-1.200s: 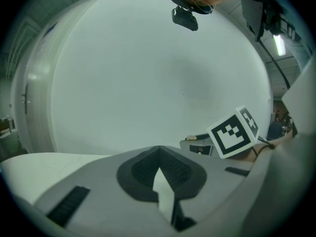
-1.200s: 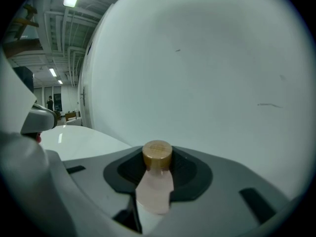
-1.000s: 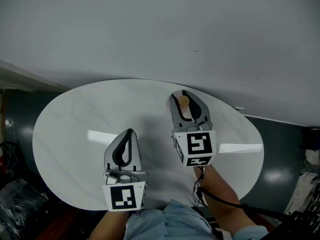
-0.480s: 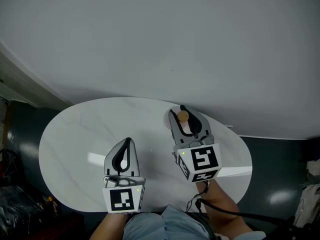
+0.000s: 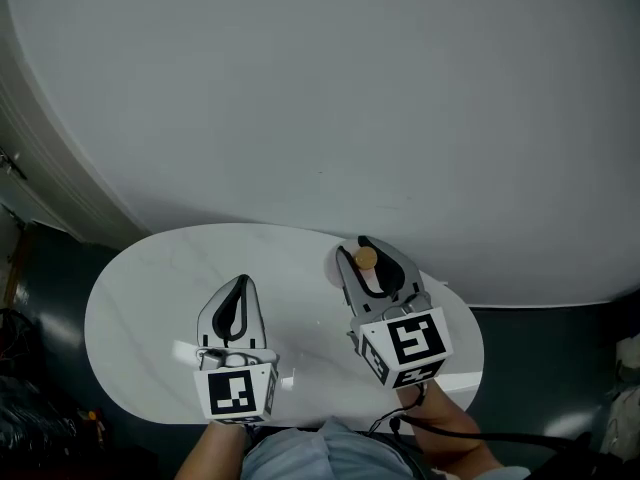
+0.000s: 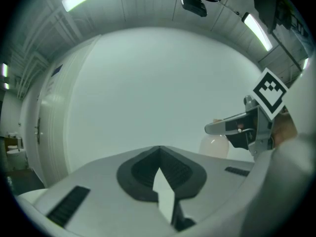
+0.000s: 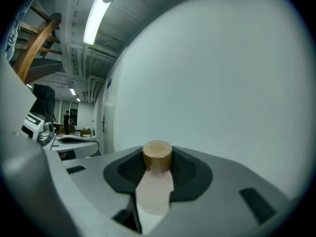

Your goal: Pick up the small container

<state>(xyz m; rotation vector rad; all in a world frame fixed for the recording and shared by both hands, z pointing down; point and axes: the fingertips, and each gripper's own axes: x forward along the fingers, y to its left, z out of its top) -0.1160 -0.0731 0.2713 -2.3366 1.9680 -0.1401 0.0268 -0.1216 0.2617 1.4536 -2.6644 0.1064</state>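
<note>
The small container is a frosted, pale bottle with a round wooden cap. My right gripper is shut on it, over the right part of the white oval table. In the right gripper view the container stands upright between the dark pads, its cap at the tips. My left gripper is shut with nothing in it, to the left of the right one. The left gripper view shows its closed tips, with the right gripper and the container at the right.
A plain pale wall fills the space behind the table. Dark floor surrounds the table on both sides. The person's forearms and a black cable show at the bottom edge. A distant room with desks lies far left in the right gripper view.
The head view has tilted upward, so the table sits lower and smaller in the frame. Both grippers keep their places side by side, and the right one keeps its hold on the container.
</note>
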